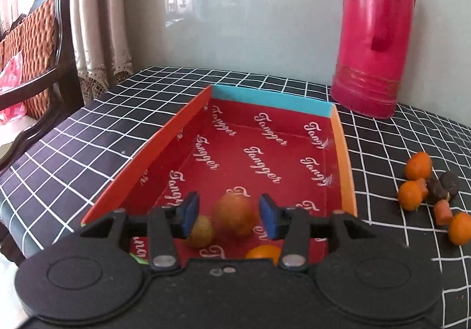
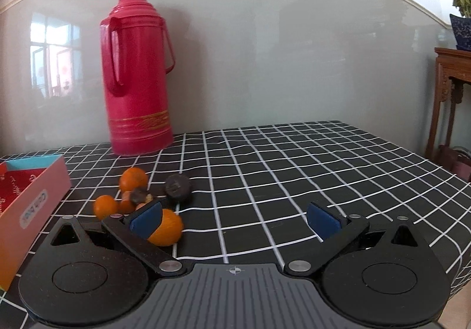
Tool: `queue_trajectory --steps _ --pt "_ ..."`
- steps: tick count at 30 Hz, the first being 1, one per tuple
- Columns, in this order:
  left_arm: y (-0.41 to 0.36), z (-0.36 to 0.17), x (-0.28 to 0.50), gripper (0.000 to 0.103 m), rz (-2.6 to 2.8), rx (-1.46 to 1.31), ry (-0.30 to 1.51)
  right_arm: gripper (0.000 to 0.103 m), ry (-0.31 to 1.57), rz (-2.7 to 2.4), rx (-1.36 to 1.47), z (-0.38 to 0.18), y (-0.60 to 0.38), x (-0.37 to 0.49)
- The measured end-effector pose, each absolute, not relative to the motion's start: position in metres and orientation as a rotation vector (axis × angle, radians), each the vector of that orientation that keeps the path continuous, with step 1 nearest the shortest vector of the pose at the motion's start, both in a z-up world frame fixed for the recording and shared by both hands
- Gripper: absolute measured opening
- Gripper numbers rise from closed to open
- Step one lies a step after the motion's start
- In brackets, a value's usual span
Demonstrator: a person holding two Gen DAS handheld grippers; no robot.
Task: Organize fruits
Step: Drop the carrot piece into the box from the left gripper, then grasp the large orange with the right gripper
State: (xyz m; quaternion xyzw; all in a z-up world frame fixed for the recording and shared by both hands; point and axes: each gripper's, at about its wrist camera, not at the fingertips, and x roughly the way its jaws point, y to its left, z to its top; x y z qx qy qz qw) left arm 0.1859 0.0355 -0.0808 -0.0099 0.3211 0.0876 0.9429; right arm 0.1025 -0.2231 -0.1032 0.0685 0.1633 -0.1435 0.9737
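The left gripper (image 1: 229, 215) hovered over the near end of the red cardboard box (image 1: 176, 134), its blue pads apart and nothing clamped between them. Below that gap a blurred, apple-like orange-red fruit (image 1: 235, 217) sat inside the box, with a smaller yellowish fruit (image 1: 201, 233) just beside it on the left and a tangerine (image 1: 263, 252) near the front wall.

To the right of the box, a loose cluster of more tangerines (image 1: 418, 165), dark round fruits (image 1: 449, 181) and small reddish pieces (image 1: 441, 212) lay on the black checked tablecloth (image 1: 73, 146).

The right gripper (image 2: 235, 218) stood wide open and empty, low over the cloth. One tangerine (image 2: 167, 227) from the cluster lay right by its left pad (image 2: 147, 218); whether they touched could not be told. A pink-red thermos (image 2: 137, 75) stood upright at the back against the wall.
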Motion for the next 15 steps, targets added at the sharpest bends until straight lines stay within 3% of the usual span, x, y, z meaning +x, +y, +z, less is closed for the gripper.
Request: queue_trajectory --steps 2,15 --pt "0.039 -0.079 0.185 0.087 0.190 -0.046 0.658 0.103 0.332 -0.281 0.136 -0.104 -0.221 0.103" --pt "0.057 -0.070 0.173 0.086 0.186 -0.065 0.633 0.103 0.407 -0.184 0.186 -0.107 -0.217 0.122"
